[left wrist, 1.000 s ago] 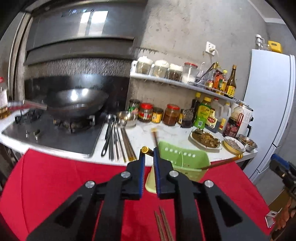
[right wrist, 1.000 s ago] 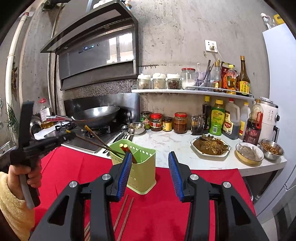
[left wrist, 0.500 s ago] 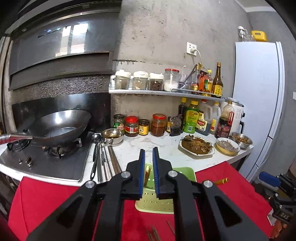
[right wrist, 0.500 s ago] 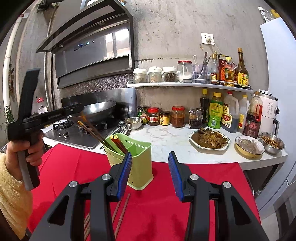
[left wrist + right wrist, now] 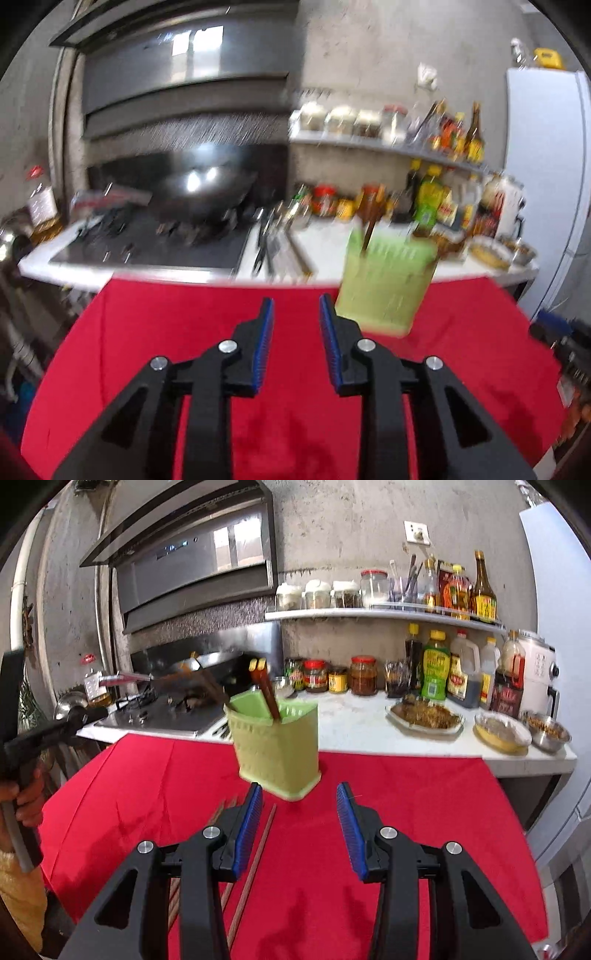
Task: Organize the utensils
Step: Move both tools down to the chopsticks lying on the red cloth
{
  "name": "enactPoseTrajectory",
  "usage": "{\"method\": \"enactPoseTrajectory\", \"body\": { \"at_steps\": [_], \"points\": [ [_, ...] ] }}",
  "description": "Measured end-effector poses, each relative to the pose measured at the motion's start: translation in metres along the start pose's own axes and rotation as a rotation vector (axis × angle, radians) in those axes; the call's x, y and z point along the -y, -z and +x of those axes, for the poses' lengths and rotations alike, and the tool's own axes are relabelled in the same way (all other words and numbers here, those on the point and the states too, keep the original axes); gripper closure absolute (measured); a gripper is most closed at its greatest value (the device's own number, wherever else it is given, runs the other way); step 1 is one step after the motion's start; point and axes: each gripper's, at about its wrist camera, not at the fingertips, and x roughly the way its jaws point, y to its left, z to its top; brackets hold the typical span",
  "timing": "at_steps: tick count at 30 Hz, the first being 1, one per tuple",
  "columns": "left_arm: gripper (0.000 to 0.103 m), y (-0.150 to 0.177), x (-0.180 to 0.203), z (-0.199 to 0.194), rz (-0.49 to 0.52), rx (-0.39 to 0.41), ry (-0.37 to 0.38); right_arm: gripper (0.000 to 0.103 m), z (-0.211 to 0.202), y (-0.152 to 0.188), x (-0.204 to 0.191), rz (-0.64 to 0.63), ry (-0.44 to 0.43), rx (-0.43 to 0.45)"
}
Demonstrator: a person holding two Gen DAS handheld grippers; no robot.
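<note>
A: Left gripper point(image 5: 295, 312) over the red cloth point(image 5: 147, 332), fingers spread, nothing between the blue pads point(image 5: 263, 343). That view is badly blurred.

B: Same story on the right. Right gripper point(image 5: 299, 797) is spread wide, empty, low over the cloth.

A: And the holder?

B: Green holder point(image 5: 277, 749) stands on the cloth just beyond the right fingertips, near the counter point(image 5: 362, 731) edge. In the left view the holder point(image 5: 384, 284) sits ahead and to the right of the fingers.

A: Chopsticks?

B: A dark pair point(image 5: 264, 686) stands tilted in the holder, tips poking above the rim. More blurred sticks point(image 5: 207, 683) lean out to the left. Loose chopsticks point(image 5: 255, 864) lie flat on the cloth beside and under the right gripper's left finger.

A: Which compartment holds the pair?

B: Can't tell. Wok point(image 5: 207, 192) on the stove behind, jars and bottles point(image 5: 436, 672) along the wall.
</note>
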Motion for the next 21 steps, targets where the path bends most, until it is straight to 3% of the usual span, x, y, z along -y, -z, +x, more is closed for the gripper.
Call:
{"method": "enactPoseTrajectory", "body": {
  "at_steps": [5, 11, 14, 18, 21],
  "points": [
    [0.073, 0.063, -0.012, 0.005, -0.025, -0.154, -0.016, 0.054, -0.001, 0.039, -0.012, -0.008, -0.011, -0.066],
    [0.053, 0.119, -0.007, 0.001, -0.011, -0.269, -0.028, 0.047, -0.003, 0.077, -0.031, -0.015, -0.024, -0.152],
    [0.046, 0.136, -0.002, -0.001, -0.007, -0.296, -0.038, 0.046, 0.001, 0.092, -0.039, -0.021, -0.028, -0.197],
    [0.046, 0.148, 0.003, 0.002, -0.016, -0.342, 0.016, 0.047, 0.012, 0.101, -0.043, -0.004, -0.043, -0.228],
    [0.046, 0.146, 0.007, 0.004, 0.006, -0.335, 0.003, 0.052, 0.019, 0.104, -0.045, -0.012, -0.049, -0.250]
  ]
}}
